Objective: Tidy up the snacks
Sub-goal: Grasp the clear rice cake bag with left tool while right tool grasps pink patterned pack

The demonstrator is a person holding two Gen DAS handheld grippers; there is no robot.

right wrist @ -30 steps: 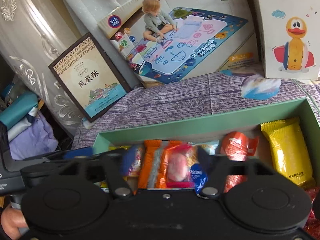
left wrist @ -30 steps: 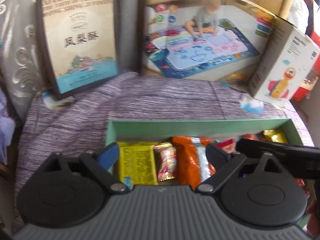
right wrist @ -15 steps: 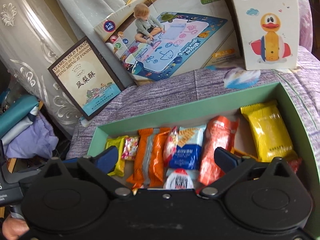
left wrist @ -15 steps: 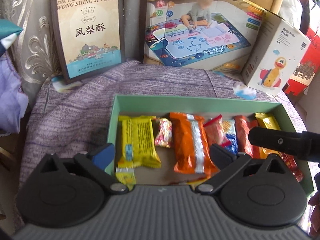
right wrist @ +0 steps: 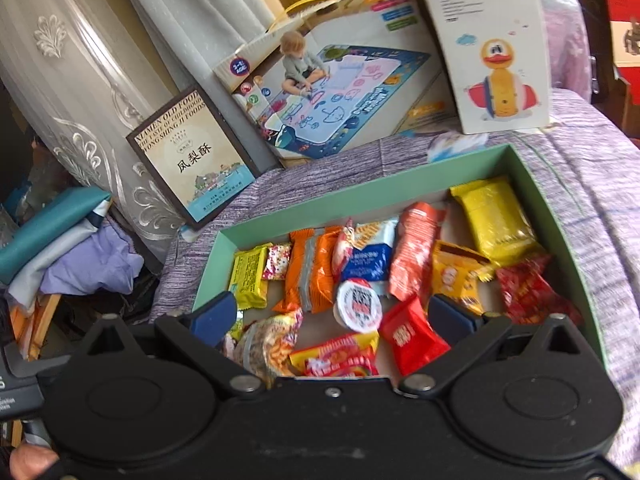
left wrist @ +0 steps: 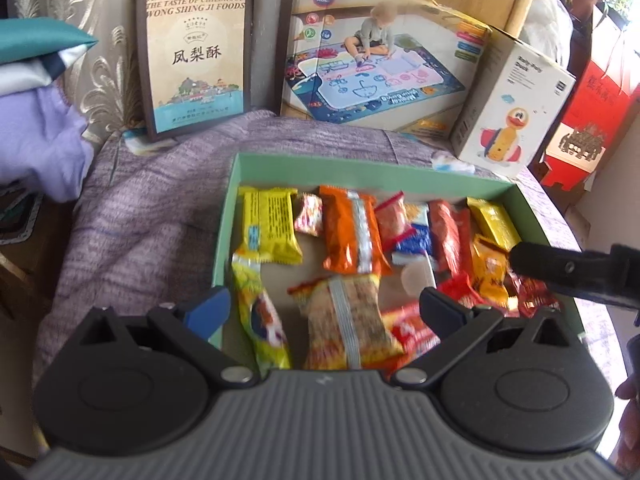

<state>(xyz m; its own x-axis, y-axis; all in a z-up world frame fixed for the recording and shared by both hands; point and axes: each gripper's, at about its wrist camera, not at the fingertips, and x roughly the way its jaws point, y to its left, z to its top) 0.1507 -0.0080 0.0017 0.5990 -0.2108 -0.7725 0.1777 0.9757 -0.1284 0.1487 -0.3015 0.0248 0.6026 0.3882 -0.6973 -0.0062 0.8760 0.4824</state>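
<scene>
Left wrist view looks down the fingers of the left gripper (left wrist: 324, 308), which is spread wide and grasps nothing, poised above the near end of the green box (left wrist: 320, 166) where the snacks lie loose on the purple cloth-covered surface (left wrist: 132, 232). Straight ahead and just below the gap between its fingers sits the striped noodle-crisp packet (left wrist: 346, 326), its long axis running roughly along the line of the fingers, away from the camera, so a grasp across its short width looks the natural one. Right wrist view shows the right gripper (right wrist: 334, 314) likewise released and empty, over the same near end; the small round cup with the printed lid (right wrist: 358, 304) and the red packet (right wrist: 412, 336) lie between its fingers. The left looks nearer to the striped packet, the right to the cup and red packet, though I judge this only from framing. Only the right view shows the far right corner plainly, with the large yellow packet (right wrist: 494, 216) lying lengthwise against the box wall; only the left view shows the right gripper's dark body crossing over the box's right side.
</scene>
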